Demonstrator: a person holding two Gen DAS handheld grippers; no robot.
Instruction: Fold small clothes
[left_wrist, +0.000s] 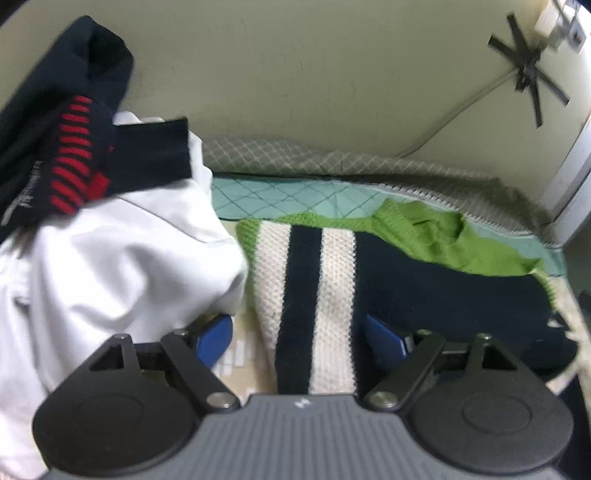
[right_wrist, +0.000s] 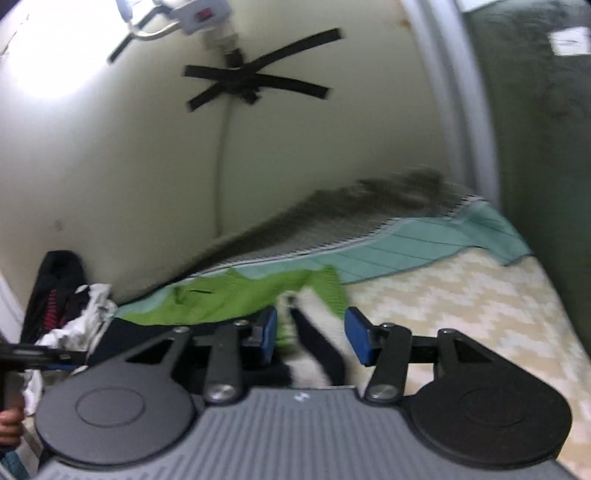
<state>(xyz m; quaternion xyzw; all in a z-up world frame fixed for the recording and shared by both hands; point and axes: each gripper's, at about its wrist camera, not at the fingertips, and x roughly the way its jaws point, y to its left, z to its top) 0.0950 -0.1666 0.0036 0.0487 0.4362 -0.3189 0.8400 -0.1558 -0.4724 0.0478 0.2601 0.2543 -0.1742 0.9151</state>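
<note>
Far left, the pile (left_wrist: 92, 236) of unfolded clothes — a white garment (left_wrist: 122, 266) with a navy piece with red stripes (left_wrist: 70, 162) slumped on top of it — sits untouched as far as I can judge, so most of the task is still ahead. Next over, my left gripper (left_wrist: 299, 334) hangs with its blue pads spread wide, a cream-and-navy striped section of the knit sweater (left_wrist: 317, 280) lying between them, nothing pinched. The sweater, green at the collar end and navy in the body, is spread on the bed against the teal quilted blanket (left_wrist: 295, 195), looks roughly flat, no fold made yet that I can see. Further right, my right gripper (right_wrist: 310, 334) is also released, pads apart over another striped part of the sweater (right_wrist: 314, 332), with the cream patterned bedcover (right_wrist: 461, 295) beyond. Hard to make out — whether the pads touch the knit or just hover; both views are motion-blurred. The sweater's near edge is hidden under both gripper bodies, the pile is cut off at the left, and I cannot tell how many garments it holds.
</note>
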